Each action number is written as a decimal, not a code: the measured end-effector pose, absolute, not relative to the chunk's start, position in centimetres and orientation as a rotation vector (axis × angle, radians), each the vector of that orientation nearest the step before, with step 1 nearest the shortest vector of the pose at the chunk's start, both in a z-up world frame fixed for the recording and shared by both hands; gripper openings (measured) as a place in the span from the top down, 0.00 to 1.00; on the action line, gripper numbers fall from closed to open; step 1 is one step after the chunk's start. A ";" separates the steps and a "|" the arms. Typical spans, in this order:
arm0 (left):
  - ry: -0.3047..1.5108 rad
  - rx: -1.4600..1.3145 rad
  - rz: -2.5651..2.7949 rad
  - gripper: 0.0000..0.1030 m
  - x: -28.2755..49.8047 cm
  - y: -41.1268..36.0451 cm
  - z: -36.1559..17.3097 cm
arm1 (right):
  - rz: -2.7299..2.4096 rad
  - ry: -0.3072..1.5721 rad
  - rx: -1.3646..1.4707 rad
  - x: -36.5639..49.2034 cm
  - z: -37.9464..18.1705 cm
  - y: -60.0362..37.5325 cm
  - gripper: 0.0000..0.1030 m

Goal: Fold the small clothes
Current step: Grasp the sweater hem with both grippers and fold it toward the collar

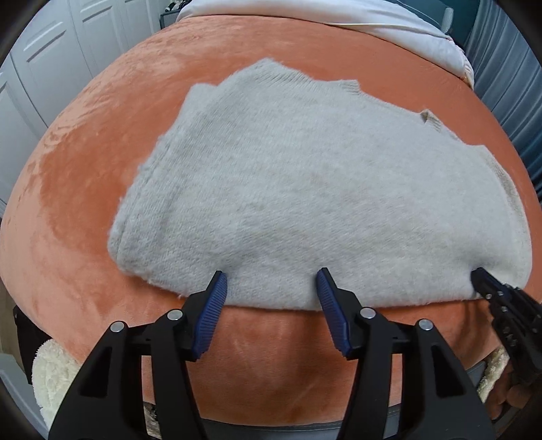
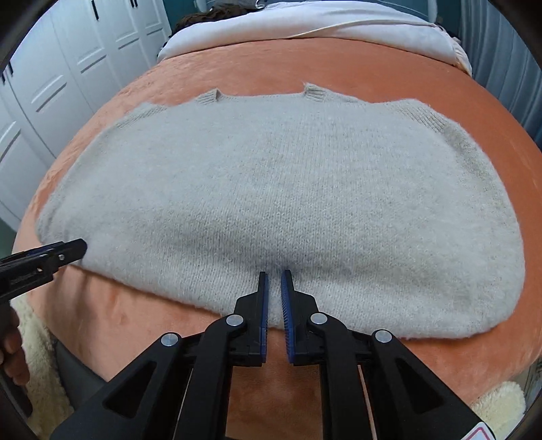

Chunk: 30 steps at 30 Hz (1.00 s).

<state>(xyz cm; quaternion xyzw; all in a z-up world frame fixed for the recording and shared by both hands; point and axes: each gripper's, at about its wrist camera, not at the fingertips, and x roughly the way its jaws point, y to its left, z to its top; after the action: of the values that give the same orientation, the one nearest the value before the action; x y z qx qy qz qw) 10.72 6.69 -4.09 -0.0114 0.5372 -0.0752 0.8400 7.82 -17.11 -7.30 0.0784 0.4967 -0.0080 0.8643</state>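
Observation:
A fuzzy light-grey knit sweater (image 1: pixel 305 189) lies folded on the orange plush bed cover (image 1: pixel 81 189); it also shows in the right wrist view (image 2: pixel 277 189). My left gripper (image 1: pixel 272 281) is open, its blue-padded fingers over the sweater's near edge, nothing between them. My right gripper (image 2: pixel 274 281) has its jaws almost together at the sweater's near edge, with a narrow gap; whether cloth is pinched I cannot tell. The right gripper's tip also shows in the left wrist view (image 1: pixel 481 274), and the left one in the right wrist view (image 2: pixel 73 248).
White bedding (image 2: pixel 305 23) lies at the bed's far end. White cupboard doors (image 2: pixel 67 67) stand at the left. A cream fleece rug (image 1: pixel 54 379) lies below the bed's near edge. A blue curtain (image 1: pixel 508 84) hangs at the right.

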 end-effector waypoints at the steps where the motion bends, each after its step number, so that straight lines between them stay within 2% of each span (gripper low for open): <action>1: 1.134 -0.044 -0.167 0.46 10.7 7.1 -4.1 | -0.011 1.047 0.184 7.7 -7.0 -17.8 0.90; 4: 1.119 -0.103 -0.175 0.47 11.0 8.2 -2.8 | -0.048 1.022 0.228 7.2 -5.3 -19.9 0.87; 6: 1.071 -0.138 -0.185 0.46 11.8 8.9 -1.1 | -0.085 0.967 0.271 7.7 -3.7 -22.3 0.77; 10: 0.998 -0.204 -0.202 0.25 16.4 9.9 1.7 | -0.191 0.890 0.360 10.2 -1.6 -28.3 0.60; 13: 0.995 -0.191 -0.202 0.19 21.5 9.4 1.8 | -0.250 0.873 0.369 13.3 -1.4 -32.2 0.52; 17: 1.058 -0.159 -0.195 0.17 27.5 8.3 -0.2 | -0.263 0.906 0.344 18.1 -2.8 -34.4 0.42; 18: 1.075 -0.157 -0.167 0.17 28.9 8.2 -1.0 | -0.265 0.908 0.349 19.0 -3.4 -34.9 0.36; 20: 1.091 -0.180 -0.160 0.21 30.3 8.2 -2.2 | -0.279 0.929 0.367 20.2 -4.5 -35.6 0.34; 21: 1.108 -0.199 -0.170 0.38 31.0 8.2 -2.8 | -0.287 0.951 0.382 20.9 -5.4 -36.0 0.38; 22: 1.127 -0.208 -0.194 0.67 31.5 8.2 -3.2 | -0.278 0.966 0.397 21.4 -5.9 -36.2 0.49; 23: 1.148 -0.215 -0.231 0.78 31.9 8.1 -3.5 | -0.253 0.983 0.412 21.9 -6.3 -36.4 0.89; 24: 1.148 -0.218 -0.249 0.88 32.1 7.9 -3.3 | -0.222 0.995 0.436 22.2 -6.2 -36.4 0.91; 27: 1.037 -0.170 -0.282 0.90 31.7 7.4 -0.3 | -0.159 0.821 0.497 21.0 -2.6 -36.8 0.93; 30: 1.017 -0.157 -0.259 0.90 32.3 7.5 0.5 | -0.185 0.715 0.526 19.7 -0.8 -38.1 0.93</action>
<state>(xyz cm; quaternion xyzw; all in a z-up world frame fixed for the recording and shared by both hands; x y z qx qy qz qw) 32.33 7.53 0.47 -0.0749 0.4848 -0.1236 0.8626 19.74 -38.09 -0.80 0.2539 0.3453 -0.0895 0.8991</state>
